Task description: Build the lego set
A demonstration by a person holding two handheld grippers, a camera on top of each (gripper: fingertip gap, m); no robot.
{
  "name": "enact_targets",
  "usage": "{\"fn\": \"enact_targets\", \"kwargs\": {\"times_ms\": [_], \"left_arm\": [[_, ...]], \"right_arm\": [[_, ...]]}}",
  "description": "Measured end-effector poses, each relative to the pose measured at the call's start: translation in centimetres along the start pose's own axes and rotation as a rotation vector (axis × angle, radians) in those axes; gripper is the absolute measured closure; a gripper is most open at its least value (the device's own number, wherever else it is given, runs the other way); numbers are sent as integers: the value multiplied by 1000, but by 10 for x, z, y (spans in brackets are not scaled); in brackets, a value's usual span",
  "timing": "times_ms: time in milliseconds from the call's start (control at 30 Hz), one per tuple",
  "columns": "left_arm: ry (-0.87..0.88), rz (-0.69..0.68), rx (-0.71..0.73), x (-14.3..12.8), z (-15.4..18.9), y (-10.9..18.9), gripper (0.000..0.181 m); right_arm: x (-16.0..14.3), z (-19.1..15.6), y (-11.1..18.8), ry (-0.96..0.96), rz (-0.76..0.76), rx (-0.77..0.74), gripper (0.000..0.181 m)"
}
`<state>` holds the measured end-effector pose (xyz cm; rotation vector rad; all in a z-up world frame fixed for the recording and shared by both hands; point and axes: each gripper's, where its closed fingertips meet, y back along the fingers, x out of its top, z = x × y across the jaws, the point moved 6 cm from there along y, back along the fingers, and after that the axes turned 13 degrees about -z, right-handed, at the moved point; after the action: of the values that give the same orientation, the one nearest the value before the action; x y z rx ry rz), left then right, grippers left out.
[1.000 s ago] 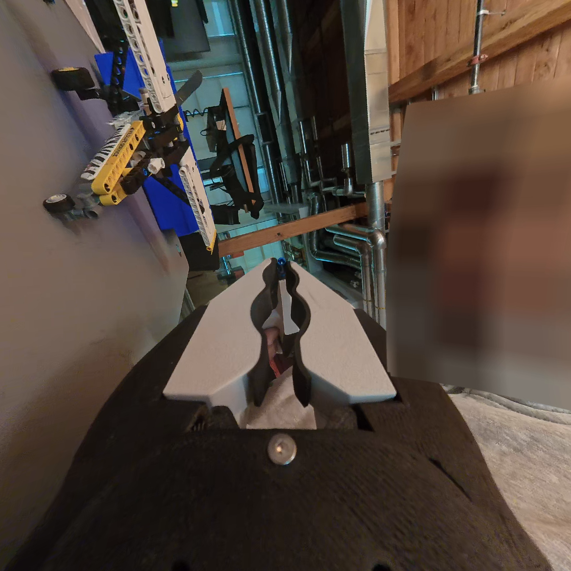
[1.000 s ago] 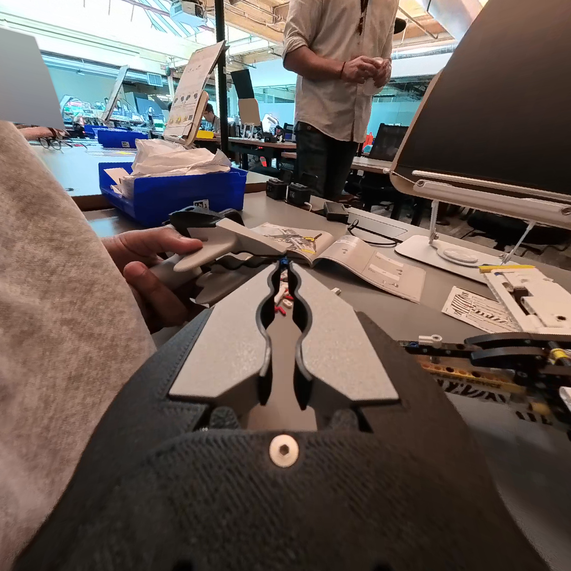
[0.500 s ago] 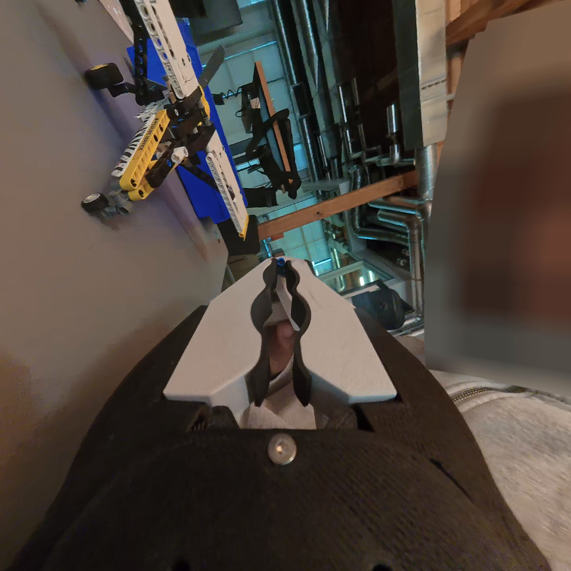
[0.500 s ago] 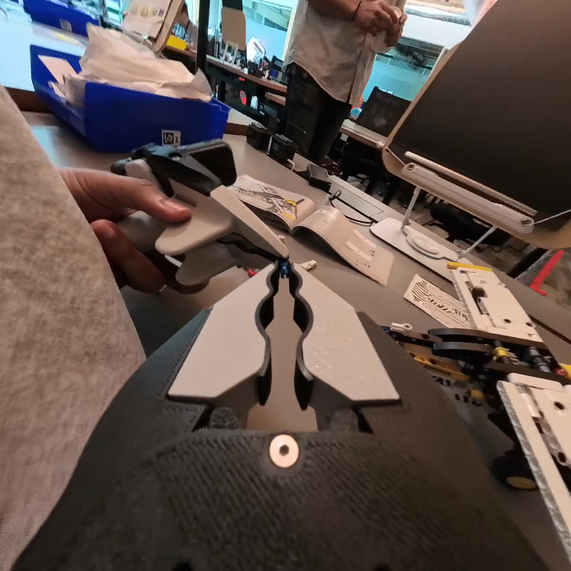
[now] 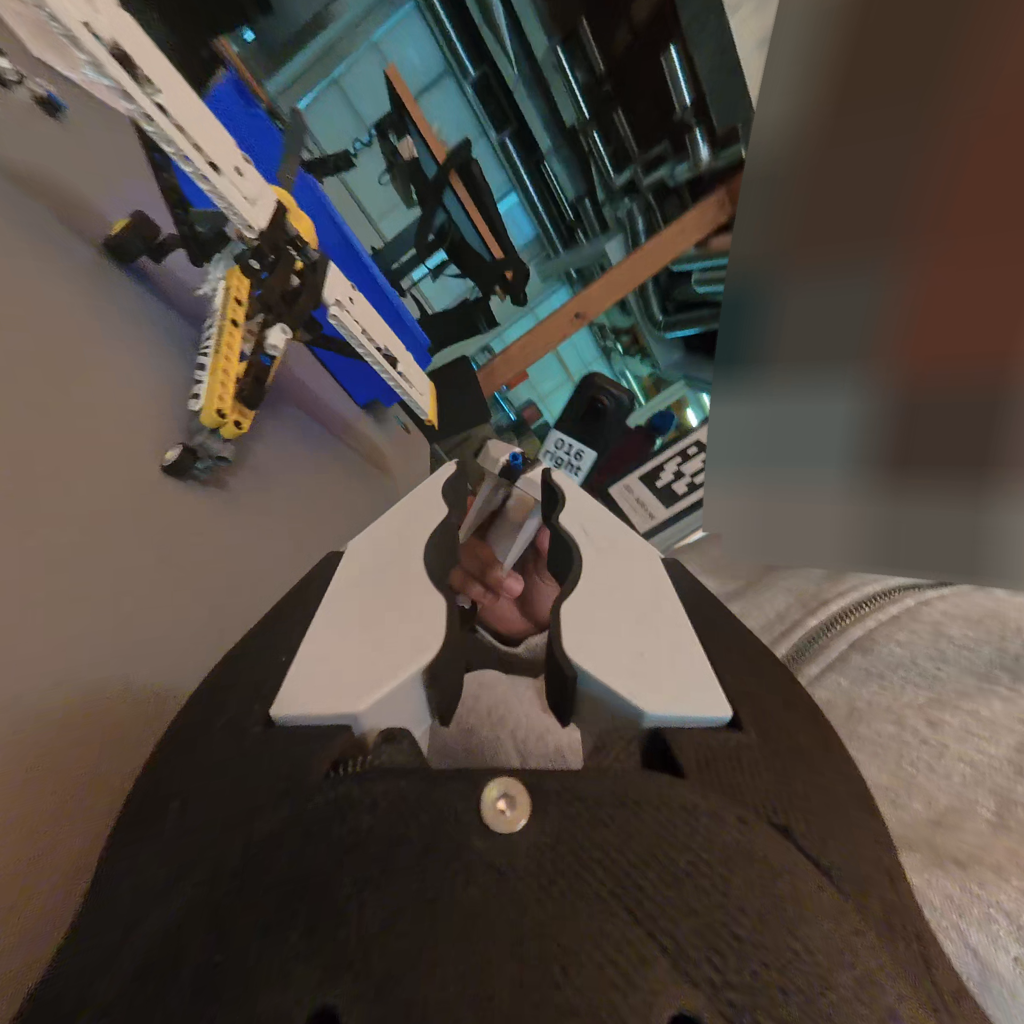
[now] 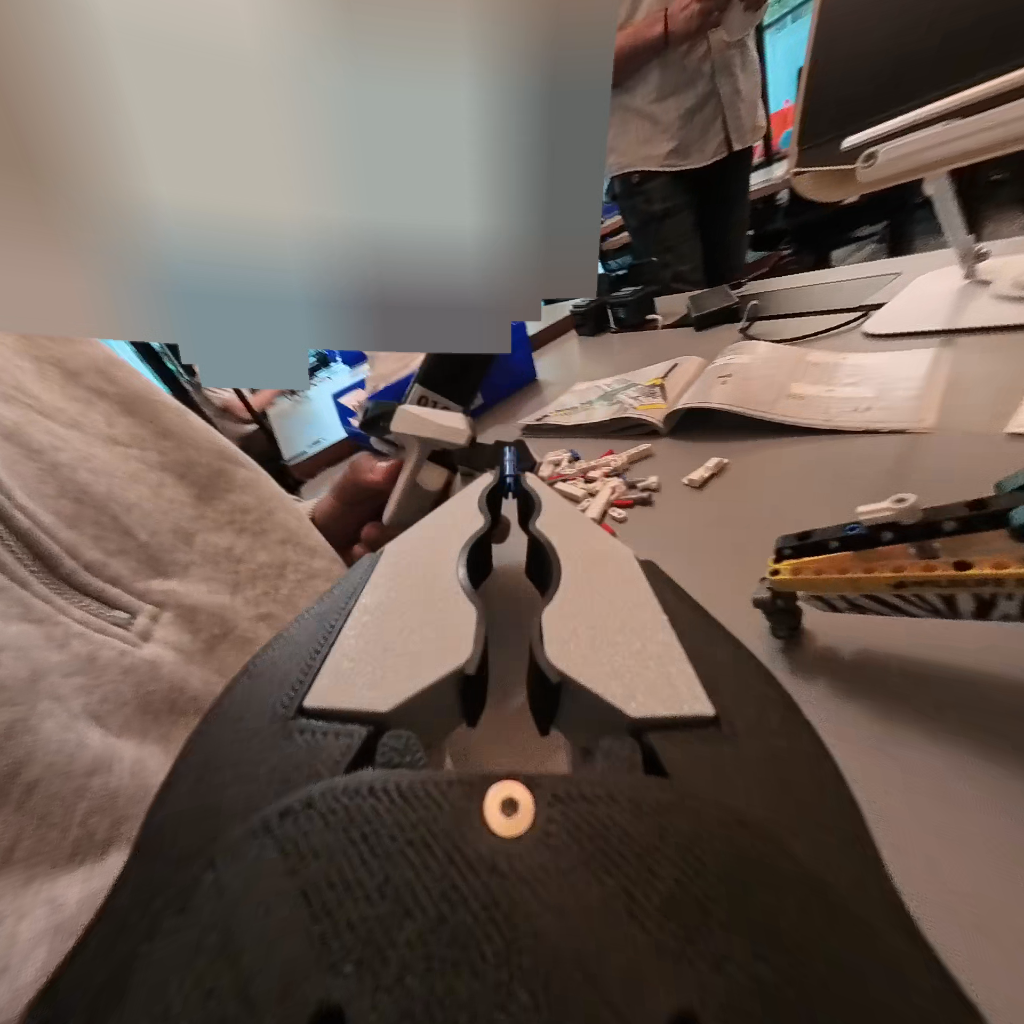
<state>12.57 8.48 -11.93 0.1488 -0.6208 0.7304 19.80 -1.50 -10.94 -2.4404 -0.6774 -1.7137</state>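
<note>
My right gripper (image 6: 508, 490) is shut on a small blue pin (image 6: 508, 471), held above the grey table. In the left wrist view the same pin (image 5: 515, 459) sticks out of the right gripper's fingers (image 5: 501, 515), which sit between my left gripper's (image 5: 501, 477) spread jaws. My left gripper is open and empty; it also shows in the right wrist view (image 6: 421, 449), held by a hand just left of the pin. The partly built yellow, black and white model (image 5: 238, 332) stands on the table to the left, and in the right wrist view (image 6: 897, 559) to the right.
A pile of small white and red loose pieces (image 6: 593, 485) lies behind the pin. An open instruction booklet (image 6: 731, 393) and a monitor stand (image 6: 953, 305) are farther back. A blue bin (image 5: 338, 277) stands behind the model. A person (image 6: 681, 111) stands beyond the table. My two grippers' fingertips are within a few centimetres of each other.
My left gripper was shut on the blue pin together with the right one; it has now opened and let go. The right gripper keeps the pin. Both cameras have swung.
</note>
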Motion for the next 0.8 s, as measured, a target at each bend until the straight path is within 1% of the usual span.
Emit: {"fn": "enact_targets", "kwargs": {"times_ms": [100, 167, 333, 400, 567, 800], "left_arm": [[-54, -55, -34, -2, 7, -5, 156], [-71, -62, -32, -3, 8, -7, 159], [-70, -62, -59, -6, 9, -10, 178], [-76, -61, -50, -7, 10, -10, 179], [-158, -79, 6, -7, 12, -8, 179], [-157, -89, 25, -8, 11, -9, 179]], "right_arm": [[-1, -2, 1, -60, 11, 84, 178], [-3, -4, -1, -83, 8, 129, 179], [-7, -6, -4, -134, 27, 204, 179], [-8, -6, -4, -156, 36, 223, 179], [-10, -6, -6, -171, 26, 250, 179], [-11, -4, -6, -194, 15, 276, 179]]}}
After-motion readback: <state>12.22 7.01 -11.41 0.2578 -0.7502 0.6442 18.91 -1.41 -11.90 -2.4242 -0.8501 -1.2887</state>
